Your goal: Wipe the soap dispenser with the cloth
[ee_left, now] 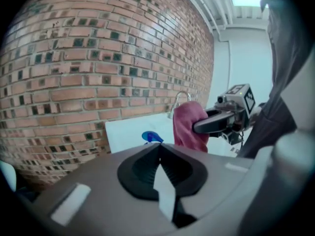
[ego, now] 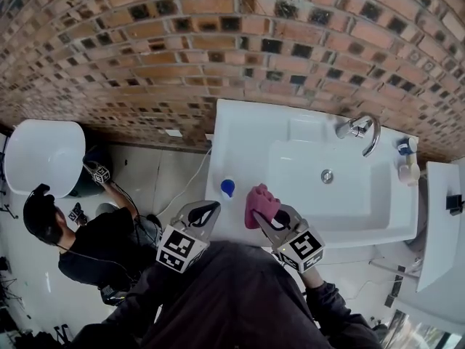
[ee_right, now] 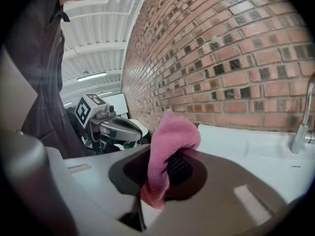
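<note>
The soap dispenser's blue top (ego: 227, 187) stands on the left rim of the white sink (ego: 247, 137); in the left gripper view the dispenser (ee_left: 151, 136) peeks just past my jaws. My left gripper (ego: 207, 211) (ee_left: 158, 147) hovers close before it, shut with nothing between the jaws. The pink cloth (ego: 260, 203) (ee_right: 167, 146) hangs bunched out of my right gripper (ego: 275, 215) (ee_right: 170, 156), which is shut on it. The cloth (ee_left: 189, 127) hangs to the right of the dispenser, apart from it.
A chrome faucet (ego: 360, 131) and small bottles (ego: 407, 158) stand at the sink's back right. The brick wall (ego: 218, 42) runs behind. A person (ego: 87, 246) crouches on the floor at left beside a white round fixture (ego: 43, 155). A white shelf (ego: 439, 224) is on the right.
</note>
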{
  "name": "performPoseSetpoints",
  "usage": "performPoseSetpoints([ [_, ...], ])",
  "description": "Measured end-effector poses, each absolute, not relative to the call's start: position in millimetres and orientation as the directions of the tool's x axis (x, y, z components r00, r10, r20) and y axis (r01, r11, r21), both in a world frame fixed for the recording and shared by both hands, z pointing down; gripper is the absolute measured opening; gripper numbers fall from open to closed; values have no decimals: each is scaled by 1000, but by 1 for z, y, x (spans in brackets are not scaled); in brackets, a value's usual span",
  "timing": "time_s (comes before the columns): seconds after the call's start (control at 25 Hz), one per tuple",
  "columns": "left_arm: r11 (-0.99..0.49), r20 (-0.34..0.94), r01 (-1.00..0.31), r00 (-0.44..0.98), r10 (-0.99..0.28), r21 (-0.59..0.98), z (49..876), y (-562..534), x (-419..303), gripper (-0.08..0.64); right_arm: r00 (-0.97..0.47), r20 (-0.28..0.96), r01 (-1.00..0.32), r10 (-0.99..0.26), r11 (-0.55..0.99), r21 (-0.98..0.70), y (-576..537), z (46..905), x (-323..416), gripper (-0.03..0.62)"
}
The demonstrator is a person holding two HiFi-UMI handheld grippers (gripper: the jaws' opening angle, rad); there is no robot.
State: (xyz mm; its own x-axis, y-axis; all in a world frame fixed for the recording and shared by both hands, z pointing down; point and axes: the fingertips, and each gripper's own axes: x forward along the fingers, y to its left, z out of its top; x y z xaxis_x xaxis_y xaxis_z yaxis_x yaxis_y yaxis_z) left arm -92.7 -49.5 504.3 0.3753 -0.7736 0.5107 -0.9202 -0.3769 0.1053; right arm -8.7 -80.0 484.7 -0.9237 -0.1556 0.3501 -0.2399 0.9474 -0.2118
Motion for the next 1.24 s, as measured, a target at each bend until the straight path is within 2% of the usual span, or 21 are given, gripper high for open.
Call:
performPoseSetpoints([
  [1.24,-460,488,-881,451,-748,110,494,-44,-79,0,-930,336,-224,-146,953,-204,-64,470,-15,55],
])
